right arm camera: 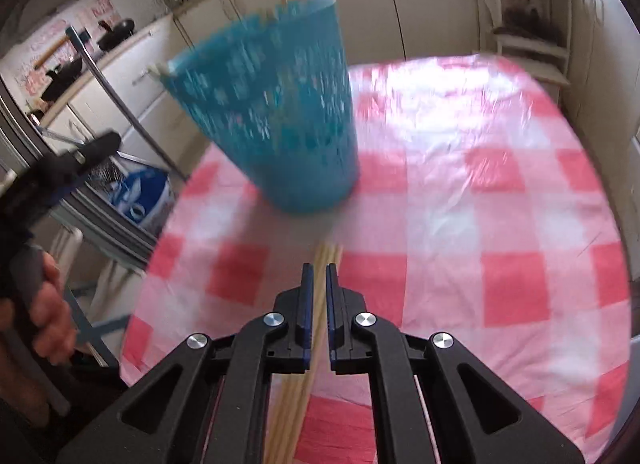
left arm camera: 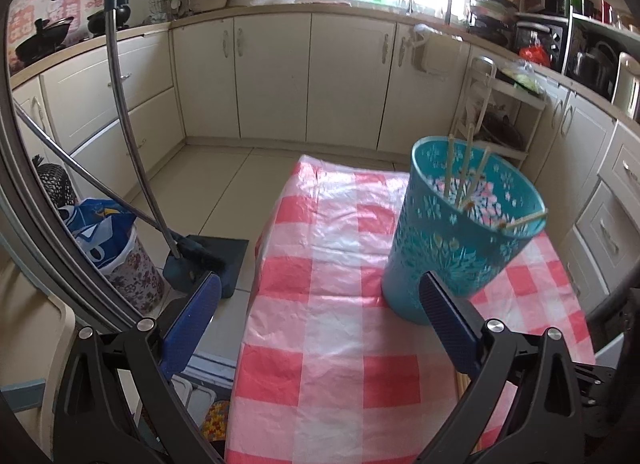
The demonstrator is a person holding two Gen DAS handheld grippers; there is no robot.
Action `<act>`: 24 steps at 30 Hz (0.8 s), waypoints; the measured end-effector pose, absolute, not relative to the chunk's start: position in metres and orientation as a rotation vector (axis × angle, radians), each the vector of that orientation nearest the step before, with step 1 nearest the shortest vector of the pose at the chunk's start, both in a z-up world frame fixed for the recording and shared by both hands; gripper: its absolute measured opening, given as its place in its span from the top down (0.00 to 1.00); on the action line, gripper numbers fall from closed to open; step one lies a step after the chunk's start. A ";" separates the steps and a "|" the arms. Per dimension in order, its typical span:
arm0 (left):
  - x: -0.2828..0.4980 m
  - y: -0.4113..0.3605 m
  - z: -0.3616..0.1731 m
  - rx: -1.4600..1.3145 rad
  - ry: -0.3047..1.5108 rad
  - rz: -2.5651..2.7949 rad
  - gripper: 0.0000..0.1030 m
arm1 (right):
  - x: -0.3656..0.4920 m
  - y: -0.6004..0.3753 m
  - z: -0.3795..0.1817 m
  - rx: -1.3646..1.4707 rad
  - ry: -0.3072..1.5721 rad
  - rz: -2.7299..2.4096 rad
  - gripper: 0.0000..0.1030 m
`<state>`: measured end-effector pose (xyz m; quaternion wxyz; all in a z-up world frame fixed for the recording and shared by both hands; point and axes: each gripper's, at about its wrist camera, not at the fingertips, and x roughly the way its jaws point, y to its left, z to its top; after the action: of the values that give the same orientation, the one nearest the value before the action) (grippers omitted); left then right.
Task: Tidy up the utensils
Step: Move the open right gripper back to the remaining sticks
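**Some chopsticks binned, a bundle yet to go**

Left wrist view: the teal plastic bin (left arm camera: 460, 232), a tapered round tub with a pierced flower pattern, stands on the surface (left arm camera: 340, 264), which is covered by a glossy, crinkled red-and-white checked plastic cloth. Several pale, thin chopsticks (left arm camera: 468, 171) already lean inside it, one lying across the rim, so part of the sorting looks done. The left gripper (left arm camera: 320, 296) holds its jaws wide apart with nothing between them; their blue pads are finely textured, and the right-hand one overlaps the bin's lower wall in the picture, though contact cannot be told.

Right wrist view: the picture is blurred. The right gripper (right arm camera: 319, 272) has its jaws drawn nearly together, a narrow slot left between the blue pads. A bundle of loose chopsticks (right arm camera: 296, 404), light wood and straight, lies on the cloth under and ahead of the jaws, near the bin's base; none looks clamped. These are what remains to collect, by my judgement.
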<state>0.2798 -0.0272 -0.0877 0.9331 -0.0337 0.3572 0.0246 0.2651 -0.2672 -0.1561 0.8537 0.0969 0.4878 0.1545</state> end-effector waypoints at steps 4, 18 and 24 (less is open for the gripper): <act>0.281 -0.030 -0.100 -0.071 0.784 0.039 0.07 | 0.265 -0.256 -0.171 0.147 1.058 0.324 0.94; 0.284 -0.048 -0.130 -0.064 0.885 -0.015 0.07 | 0.261 -0.248 -0.186 0.087 1.079 0.337 0.93; 0.282 -0.069 -0.151 -0.021 0.942 -0.056 0.08 | 0.261 -0.250 -0.187 0.033 1.081 0.301 0.93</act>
<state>0.2822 -0.0693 -0.1508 0.8907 -0.0102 0.4536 -0.0268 0.2613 -0.2500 -0.1871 0.8466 0.0159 0.5124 0.1428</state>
